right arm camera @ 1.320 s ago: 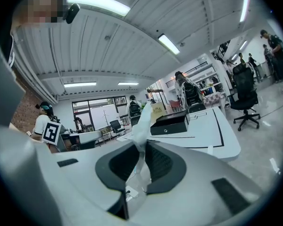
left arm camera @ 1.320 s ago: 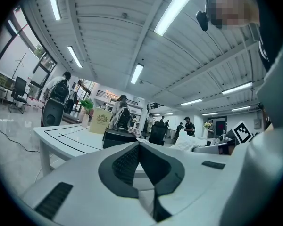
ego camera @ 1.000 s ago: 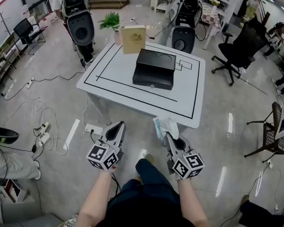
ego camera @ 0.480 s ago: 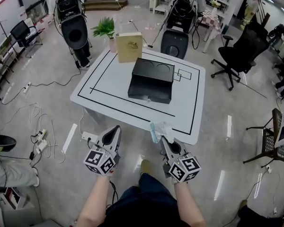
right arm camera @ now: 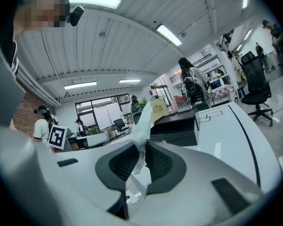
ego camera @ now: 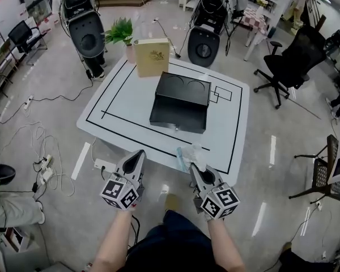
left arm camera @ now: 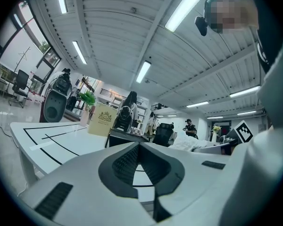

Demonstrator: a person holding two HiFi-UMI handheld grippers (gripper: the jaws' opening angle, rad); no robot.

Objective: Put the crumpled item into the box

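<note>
A closed black box [ego camera: 178, 102] lies in the middle of a white table [ego camera: 232, 135] marked with black lines. The box also shows in the right gripper view [right arm camera: 177, 126] and the left gripper view [left arm camera: 120, 135]. My right gripper [ego camera: 194, 168] hovers just off the table's near edge. It is shut on a crumpled white and pale blue item [ego camera: 191, 155], which sticks up between its pads [right arm camera: 142, 121]. To its left, my left gripper [ego camera: 139, 153] is level with it and shut with nothing in it [left arm camera: 139, 147].
A tan carton [ego camera: 152, 56] stands upright at the table's far edge beside a potted plant [ego camera: 120, 32]. Cables and a power strip [ego camera: 105, 165] lie on the floor by the near left table leg. A black office chair [ego camera: 289, 55] stands at the right, and large machines [ego camera: 82, 21] behind.
Both grippers have come forward together toward the table's near edge, and the table now lies closer in view. The crumpled item stays in the right gripper.
</note>
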